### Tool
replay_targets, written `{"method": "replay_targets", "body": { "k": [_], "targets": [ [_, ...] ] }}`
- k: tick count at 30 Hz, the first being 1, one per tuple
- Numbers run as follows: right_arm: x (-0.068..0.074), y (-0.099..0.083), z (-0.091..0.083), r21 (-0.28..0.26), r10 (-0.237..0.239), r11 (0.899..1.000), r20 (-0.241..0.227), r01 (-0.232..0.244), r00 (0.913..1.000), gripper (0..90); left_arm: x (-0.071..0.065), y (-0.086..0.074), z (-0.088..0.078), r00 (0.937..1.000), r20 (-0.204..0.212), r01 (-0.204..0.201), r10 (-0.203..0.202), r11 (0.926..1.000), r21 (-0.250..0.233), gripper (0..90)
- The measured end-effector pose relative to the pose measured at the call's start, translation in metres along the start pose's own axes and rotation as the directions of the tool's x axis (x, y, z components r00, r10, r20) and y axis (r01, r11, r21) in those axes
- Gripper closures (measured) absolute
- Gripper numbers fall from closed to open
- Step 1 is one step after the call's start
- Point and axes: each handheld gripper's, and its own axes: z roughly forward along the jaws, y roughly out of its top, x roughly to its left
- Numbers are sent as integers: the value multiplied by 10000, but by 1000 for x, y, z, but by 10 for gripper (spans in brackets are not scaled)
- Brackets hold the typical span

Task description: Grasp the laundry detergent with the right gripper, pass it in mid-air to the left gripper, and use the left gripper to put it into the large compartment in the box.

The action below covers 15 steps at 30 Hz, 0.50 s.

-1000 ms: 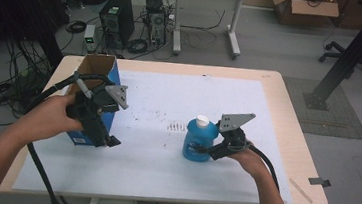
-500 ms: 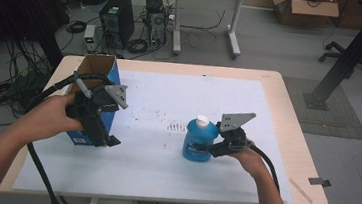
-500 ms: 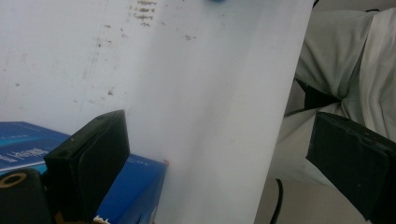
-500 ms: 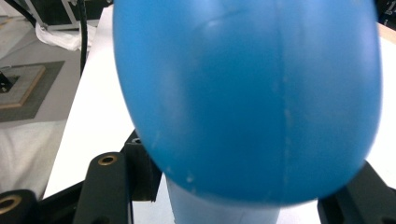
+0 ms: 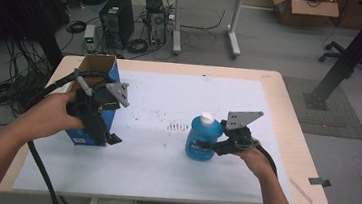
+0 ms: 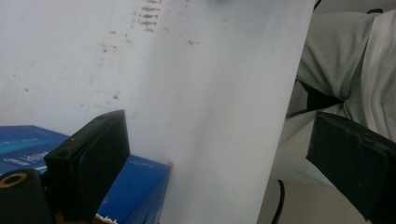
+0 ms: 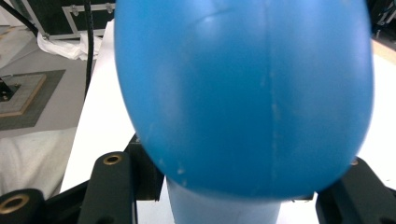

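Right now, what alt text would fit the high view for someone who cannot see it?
A person's right gripper is shut on a blue bottle standing on a white-covered table. The left gripper, jaws apart, is held against an open blue box at the table's left side.

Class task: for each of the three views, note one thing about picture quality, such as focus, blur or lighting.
High view: evenly lit and sharp, the blue bottle and blue box clear. Right gripper view: the bottle sits so close that it blurs. Left gripper view: soft focus, the white table cover washed out by glare.
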Motion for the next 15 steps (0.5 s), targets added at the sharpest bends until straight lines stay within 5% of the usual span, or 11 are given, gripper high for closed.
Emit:
{"method": "replay_targets", "body": {
  "k": [15],
  "targets": [
    [16, 32, -29, 109, -120, 9999, 150, 118, 9998, 436, -2, 24, -13, 9990, -222, -399, 398, 9992, -38, 61]
  ]
}}
